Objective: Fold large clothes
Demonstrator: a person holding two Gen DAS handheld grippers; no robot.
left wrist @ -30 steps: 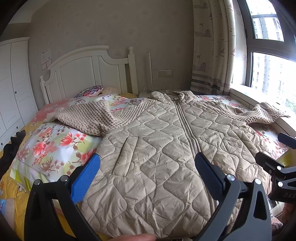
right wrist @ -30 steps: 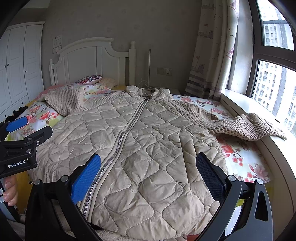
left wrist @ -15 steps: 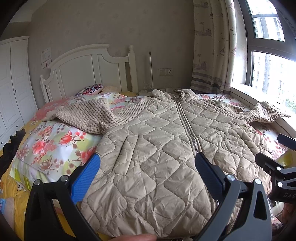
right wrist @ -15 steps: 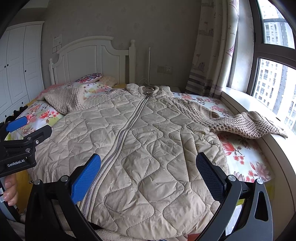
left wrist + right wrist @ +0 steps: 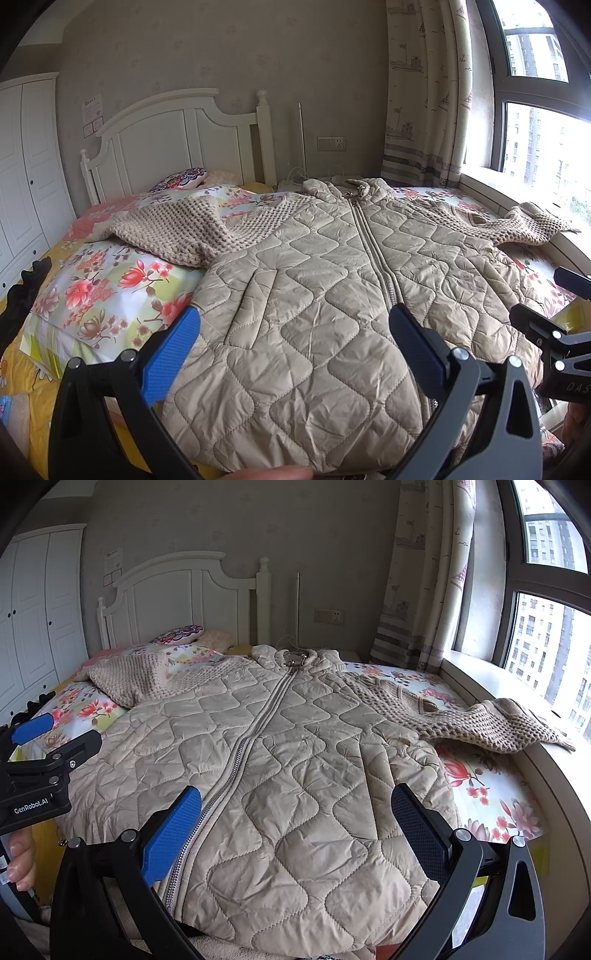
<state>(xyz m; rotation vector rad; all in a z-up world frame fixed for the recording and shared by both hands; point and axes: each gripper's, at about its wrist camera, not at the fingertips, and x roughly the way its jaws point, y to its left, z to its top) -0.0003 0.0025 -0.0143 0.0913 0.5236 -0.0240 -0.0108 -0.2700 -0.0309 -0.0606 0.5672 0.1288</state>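
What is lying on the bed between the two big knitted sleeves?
The zipped quilted jacket body, its zipper running down the middle, lies between the left knitted sleeve and the right knitted sleeve. The right wrist view shows it best.

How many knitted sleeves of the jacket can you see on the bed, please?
2. One sleeve lies on the headboard side over the floral bedding; the other sleeve stretches toward the window, its cuff on the sill.

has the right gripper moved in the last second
Yes, slightly. In the right wrist view the headboard and the jacket sit a little lower than before, so the right gripper has tilted slightly up.
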